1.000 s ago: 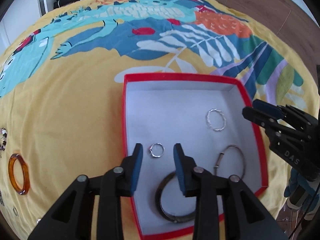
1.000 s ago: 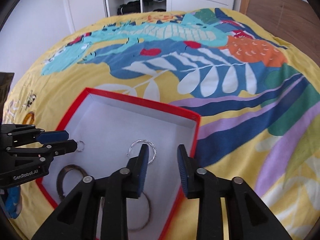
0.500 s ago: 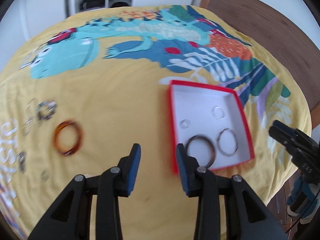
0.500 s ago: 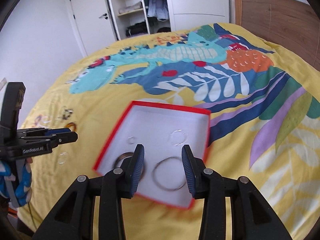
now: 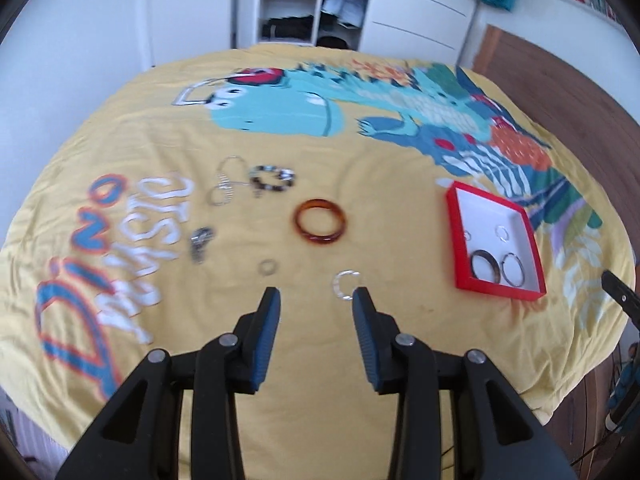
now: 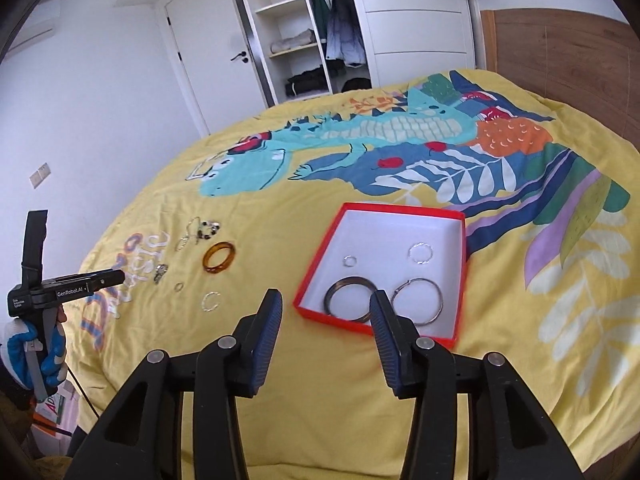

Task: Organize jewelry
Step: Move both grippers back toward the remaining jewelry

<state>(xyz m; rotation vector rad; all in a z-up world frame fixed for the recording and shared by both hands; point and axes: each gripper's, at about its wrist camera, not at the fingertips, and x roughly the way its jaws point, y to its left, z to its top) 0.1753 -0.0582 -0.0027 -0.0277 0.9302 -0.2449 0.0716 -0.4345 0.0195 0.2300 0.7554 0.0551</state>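
Note:
A red box [image 6: 316, 270] with a white inside lies on the yellow bedspread and holds a dark bangle [image 6: 349, 298], a large silver hoop [image 6: 418, 306] and two small silver rings. It also shows in the left wrist view [image 5: 454, 240]. Loose jewelry lies to its left: an amber bangle [image 5: 320, 227], a beaded bracelet [image 5: 274, 178], a silver chain [image 5: 226, 188], a small clasp piece [image 5: 200, 242], a small ring [image 5: 267, 268] and a silver open ring [image 5: 346, 284]. My left gripper [image 5: 316, 300] is open and empty, held high over the open ring. My right gripper [image 6: 326, 304] is open and empty above the box's near left corner.
The bedspread [image 6: 256, 240] has a dinosaur print and lettering. A wooden headboard [image 6: 560, 64] stands at the right. An open wardrobe [image 6: 312, 40] and a door [image 6: 208, 60] are behind the bed. The bed's front edge drops off below both grippers.
Both grippers have pulled back and up from the box, and both have opened wider. The left one has swung left, bringing the loose jewelry on the bedspread into view.

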